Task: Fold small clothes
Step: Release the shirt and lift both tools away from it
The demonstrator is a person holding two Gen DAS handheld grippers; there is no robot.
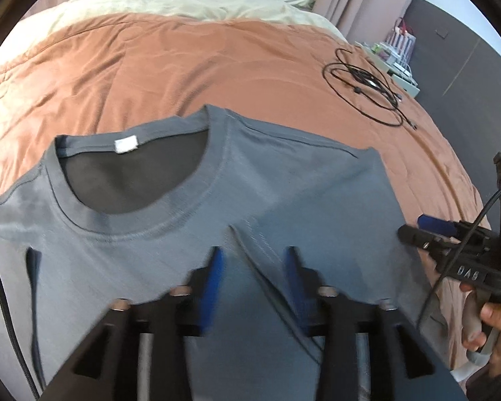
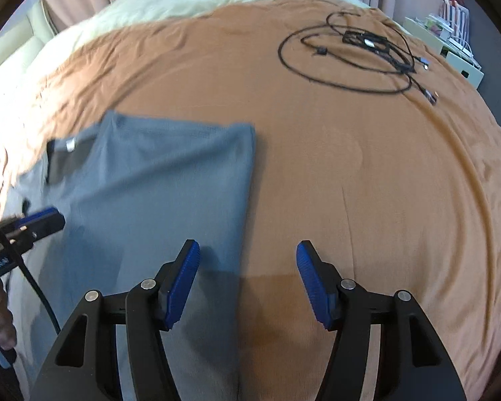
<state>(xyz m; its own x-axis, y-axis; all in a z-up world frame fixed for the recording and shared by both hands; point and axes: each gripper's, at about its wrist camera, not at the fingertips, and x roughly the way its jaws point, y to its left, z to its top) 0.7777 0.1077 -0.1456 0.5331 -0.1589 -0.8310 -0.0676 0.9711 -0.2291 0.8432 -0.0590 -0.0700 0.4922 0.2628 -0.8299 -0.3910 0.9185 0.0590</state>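
Note:
A grey T-shirt (image 1: 284,180) lies flat on the orange bedspread (image 1: 217,67), neck hole and white label toward the far side. My left gripper (image 1: 254,254) stands open just above the shirt's front. A folded sleeve edge runs between its blue pads (image 1: 217,267), which do not press on it. In the right wrist view the T-shirt (image 2: 157,180) shows a straight folded right edge. My right gripper (image 2: 247,257) is open astride that edge, one finger over cloth, the other over the bedspread (image 2: 350,167). Each gripper shows at the other view's side: right gripper (image 1: 414,229), left gripper (image 2: 46,220).
A coiled black cable (image 2: 350,53) lies on the bedspread at the far right, also the cable (image 1: 364,90). A cream duvet (image 1: 183,0) covers the head of the bed. A white shelf unit (image 2: 457,53) stands beyond the bed's right side. A hand (image 1: 491,327) holds the right gripper's handle.

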